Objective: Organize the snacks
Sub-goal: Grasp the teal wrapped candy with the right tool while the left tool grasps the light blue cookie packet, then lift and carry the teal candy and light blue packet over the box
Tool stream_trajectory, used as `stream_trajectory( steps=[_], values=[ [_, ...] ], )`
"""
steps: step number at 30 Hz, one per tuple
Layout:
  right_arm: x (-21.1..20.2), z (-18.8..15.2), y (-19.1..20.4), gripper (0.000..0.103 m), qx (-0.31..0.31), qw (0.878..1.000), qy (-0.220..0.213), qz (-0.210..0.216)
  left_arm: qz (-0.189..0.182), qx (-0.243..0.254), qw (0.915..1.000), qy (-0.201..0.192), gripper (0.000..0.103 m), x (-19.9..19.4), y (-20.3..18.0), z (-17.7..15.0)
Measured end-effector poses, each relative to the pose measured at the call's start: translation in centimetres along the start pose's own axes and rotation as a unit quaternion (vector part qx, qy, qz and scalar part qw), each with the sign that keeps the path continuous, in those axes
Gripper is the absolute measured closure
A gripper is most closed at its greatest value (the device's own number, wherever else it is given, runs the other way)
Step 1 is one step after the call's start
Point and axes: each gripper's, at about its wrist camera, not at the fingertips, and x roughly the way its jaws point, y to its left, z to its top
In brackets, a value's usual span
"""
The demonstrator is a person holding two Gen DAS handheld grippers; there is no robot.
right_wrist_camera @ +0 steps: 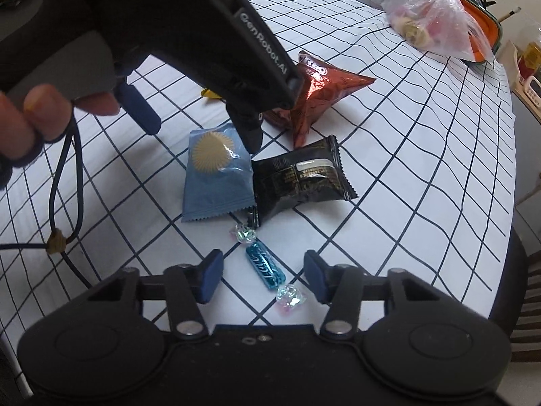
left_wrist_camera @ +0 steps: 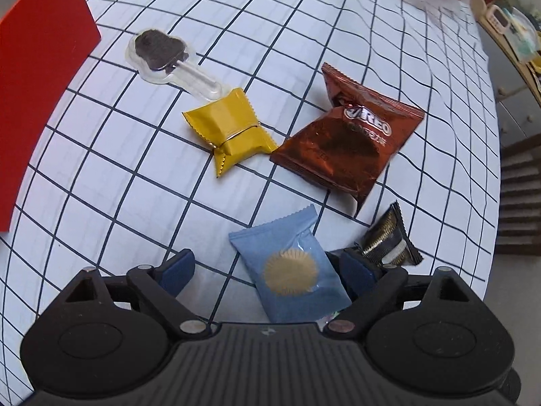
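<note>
Right gripper [right_wrist_camera: 263, 279]: jaws apart, straddling the blue candy [right_wrist_camera: 265, 268]; pads not touching it, nothing grasped.
Blue candy: flat on the checked tablecloth [right_wrist_camera: 422, 169], twisted ends pointing far and near.
Left gripper [left_wrist_camera: 267, 267]: jaws wide apart over the light blue packet [left_wrist_camera: 290, 270]; the right pad is close against the packet's edge, no grip.
Black packet [right_wrist_camera: 301, 177]: just right of the light blue packet, touching it.
Brown Oreo bag [left_wrist_camera: 348, 138]: farther off.
Yellow packet [left_wrist_camera: 231, 130]: left of the bag.
Lollipop [left_wrist_camera: 162, 52]: far left, beside the red box [left_wrist_camera: 40, 67].
Plastic bag [right_wrist_camera: 429, 23]: far right.
</note>
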Motion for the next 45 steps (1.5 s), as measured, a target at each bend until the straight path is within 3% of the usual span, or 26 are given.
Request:
stream_trajectory(
  steps=[10,12,16,22,27,36,45],
  values=[
    [0.5,0.0,0.3,0.068,-0.019,1.0,0.004,-0.005,0.027,0.0,0.9996,0.003,0.011,1.2,-0.9,0.1],
    [0.6,0.1,0.3,0.07,-0.02,1.0,0.003,-0.003,0.03,0.0,0.9995,0.006,0.016,1.4,-0.9,0.0],
    [0.6,0.2,0.6,0.075,-0.022,1.0,0.004,0.002,0.036,0.007,0.9993,0.003,0.018,1.6,-1.0,0.1],
    [0.6,0.2,0.9,0.092,-0.014,1.0,0.005,0.012,0.059,0.038,0.9975,-0.005,0.035,1.2,-1.3,-0.7],
    [0.5,-0.1,0.9,0.092,0.005,1.0,0.003,0.016,0.059,0.065,0.9961,-0.007,0.056,0.8,-0.9,-0.9],
    [-1.0,-1.1,0.9,0.092,0.09,0.995,-0.019,0.031,0.014,0.068,0.9976,0.0,0.058,-0.3,2.0,-1.3],
    [-3.3,-1.2,2.2,0.092,0.155,0.986,-0.051,0.042,0.0,0.071,0.9975,-0.005,0.058,-2.2,5.1,-2.7]
  ],
)
